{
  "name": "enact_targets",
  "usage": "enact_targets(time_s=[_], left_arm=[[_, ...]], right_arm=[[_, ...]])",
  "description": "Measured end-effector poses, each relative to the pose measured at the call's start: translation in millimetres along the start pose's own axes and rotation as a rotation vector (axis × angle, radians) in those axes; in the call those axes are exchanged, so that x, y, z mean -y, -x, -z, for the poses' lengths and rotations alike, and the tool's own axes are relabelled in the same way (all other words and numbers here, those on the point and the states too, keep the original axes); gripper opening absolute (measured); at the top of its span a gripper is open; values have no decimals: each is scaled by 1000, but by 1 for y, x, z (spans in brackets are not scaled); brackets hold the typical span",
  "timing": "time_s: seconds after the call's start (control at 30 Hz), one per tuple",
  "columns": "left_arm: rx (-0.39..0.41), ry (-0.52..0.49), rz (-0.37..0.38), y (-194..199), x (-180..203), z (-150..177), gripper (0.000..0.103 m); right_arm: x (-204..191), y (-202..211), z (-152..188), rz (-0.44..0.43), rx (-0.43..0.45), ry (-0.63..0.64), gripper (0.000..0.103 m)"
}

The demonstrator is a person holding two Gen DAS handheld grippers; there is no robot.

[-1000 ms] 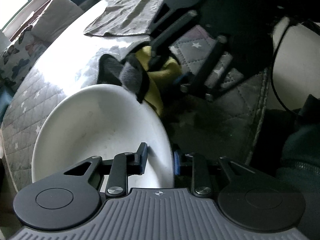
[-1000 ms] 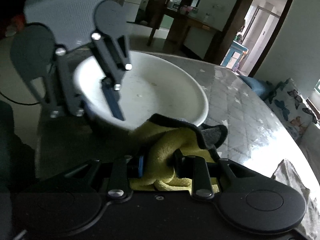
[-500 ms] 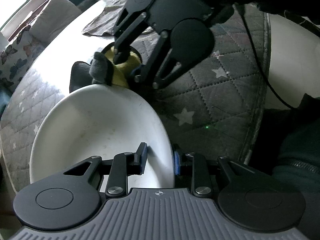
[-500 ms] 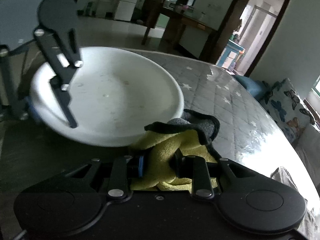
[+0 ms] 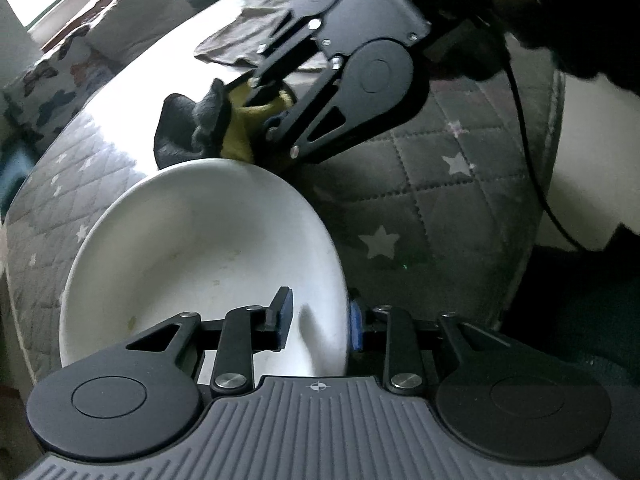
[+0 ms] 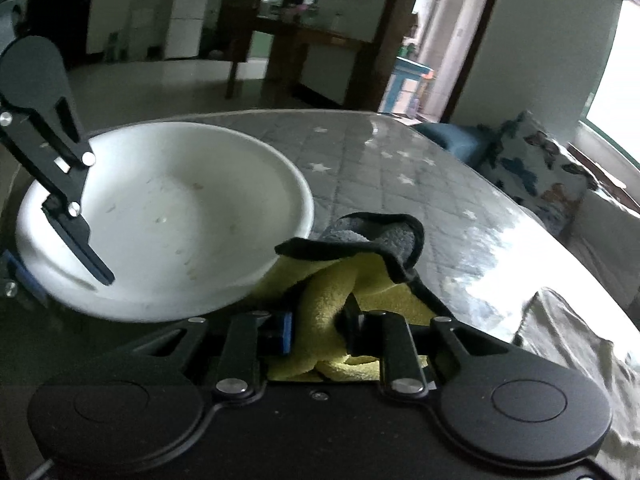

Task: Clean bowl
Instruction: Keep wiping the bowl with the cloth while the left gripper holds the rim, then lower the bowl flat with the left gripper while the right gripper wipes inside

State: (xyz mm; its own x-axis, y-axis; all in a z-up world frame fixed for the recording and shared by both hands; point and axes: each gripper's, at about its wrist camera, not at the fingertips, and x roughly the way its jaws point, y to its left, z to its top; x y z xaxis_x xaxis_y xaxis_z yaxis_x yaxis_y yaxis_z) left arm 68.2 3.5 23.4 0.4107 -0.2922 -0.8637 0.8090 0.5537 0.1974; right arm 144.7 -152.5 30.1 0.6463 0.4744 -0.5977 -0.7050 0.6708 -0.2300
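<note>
A white bowl (image 5: 200,248) rests on the grey quilted table cover, with small specks on its inside. My left gripper (image 5: 318,320) is shut on the bowl's near rim, one finger inside and one outside. The same bowl (image 6: 168,216) shows at the left of the right wrist view, with the left gripper (image 6: 60,256) clamped on its far rim. My right gripper (image 6: 318,330) is shut on a yellow and grey cloth (image 6: 352,276), which hangs just outside the bowl's rim. In the left wrist view the cloth (image 5: 224,124) and the right gripper (image 5: 268,104) sit beyond the bowl's far edge.
A crumpled grey cloth (image 5: 256,36) lies farther back on the table and shows again (image 6: 576,344) at the right. Butterfly-print cushions (image 6: 532,172) line the far side. The table edge (image 5: 536,216) runs along the right, and a cable (image 5: 532,148) trails over it.
The right gripper with the cloth has swung from the bowl's right side to behind its far rim and risen slightly. The left gripper's hold on the rim is unchanged.
</note>
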Motion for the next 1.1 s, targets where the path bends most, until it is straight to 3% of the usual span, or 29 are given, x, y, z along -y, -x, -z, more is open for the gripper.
enact_targets(time_s=[0.17, 0.47, 0.83, 1.1], left_arm=[[26, 53, -30, 15, -4, 8, 43], [66, 165, -60, 44, -11, 26, 44], [85, 222, -116, 62, -11, 47, 46], [91, 413, -242, 85, -47, 82, 46]], right_arm=[[2, 16, -10, 43, 35, -34, 23], [-14, 42, -38, 39, 99, -65, 23], [-47, 35, -61, -55, 131, -40, 23], [-79, 21, -69, -148, 99, -27, 23]])
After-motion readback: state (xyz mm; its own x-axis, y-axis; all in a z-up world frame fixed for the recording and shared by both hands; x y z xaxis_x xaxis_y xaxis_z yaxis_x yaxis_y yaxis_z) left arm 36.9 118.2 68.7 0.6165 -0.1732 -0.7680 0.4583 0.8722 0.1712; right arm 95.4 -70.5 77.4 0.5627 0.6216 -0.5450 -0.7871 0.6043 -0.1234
